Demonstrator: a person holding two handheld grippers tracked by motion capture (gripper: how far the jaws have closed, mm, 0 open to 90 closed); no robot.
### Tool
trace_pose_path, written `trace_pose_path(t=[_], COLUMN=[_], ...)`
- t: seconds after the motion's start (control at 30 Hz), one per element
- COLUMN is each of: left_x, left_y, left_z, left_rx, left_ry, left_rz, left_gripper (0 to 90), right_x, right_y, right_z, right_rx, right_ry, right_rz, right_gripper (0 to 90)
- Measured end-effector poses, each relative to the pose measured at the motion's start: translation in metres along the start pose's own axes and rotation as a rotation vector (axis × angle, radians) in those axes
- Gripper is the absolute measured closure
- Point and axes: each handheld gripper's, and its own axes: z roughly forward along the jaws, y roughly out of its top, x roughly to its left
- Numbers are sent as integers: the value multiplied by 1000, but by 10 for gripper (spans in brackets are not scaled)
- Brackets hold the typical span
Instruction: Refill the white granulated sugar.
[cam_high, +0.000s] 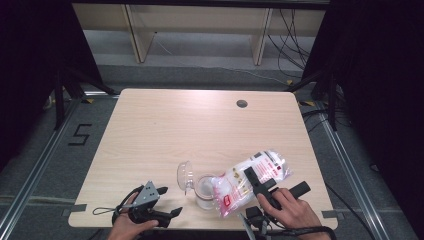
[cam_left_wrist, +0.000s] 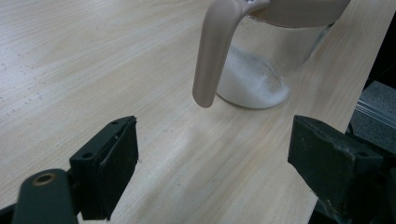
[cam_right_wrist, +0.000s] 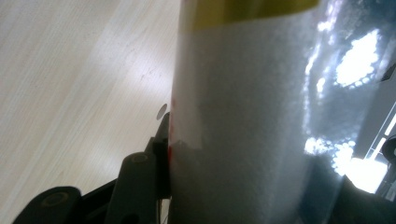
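A clear glass jar (cam_high: 202, 191) with a hinged lid (cam_high: 184, 175) flipped open stands near the table's front edge; white powder (cam_left_wrist: 252, 84) lies in its bottom. My right gripper (cam_high: 255, 181) is shut on a clear plastic bag of white powder (cam_high: 250, 180) with red print, tilted with its lower end at the jar's mouth. The bag (cam_right_wrist: 261, 121) sits squeezed between the jaws in the right gripper view. My left gripper (cam_high: 167, 215) rests open at the front left, a short way from the jar, its jaws wide apart with the jar's beige handle (cam_left_wrist: 215, 51) ahead.
The wooden table (cam_high: 200, 125) has a small round grommet hole (cam_high: 242, 103) near its far edge. Shelving legs and cables stand on the floor behind the table. The table's right edge (cam_left_wrist: 345, 93) lies close beside the jar in the left gripper view.
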Motion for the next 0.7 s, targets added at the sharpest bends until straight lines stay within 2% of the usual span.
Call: trace_pose_path(t=[0.17,0.27,0.4,0.5,0.6,0.63,0.7], left_x=[-1,-1,-1,1,-1,-1,-1], left_y=[0,0,-1,0,0,0,0], left_z=[1,0,0,-1,1,1,1], left_rx=[-13,-8,-9,-3,-21,-17,-20], left_ry=[1,-1,1,4,-4,-2,-3], left_rz=[-16,-8,-13,13,-20,-19,-16], left_gripper=[158,158,158,158,158,158,158], right_x=[1,4,4,5,5,6,5], right_y=[-1,-1,-1,-1,1,2,3], right_z=[-5,-8,-11,-11,-11,-11,-11], right_rx=[4,7,1,-2,-5,-9,-14], right_ry=[10,2,5,1,9,4,2], right_rz=[-16,0,-6,8,4,22,17], right_gripper=[587,591,595,597,601,601,605])
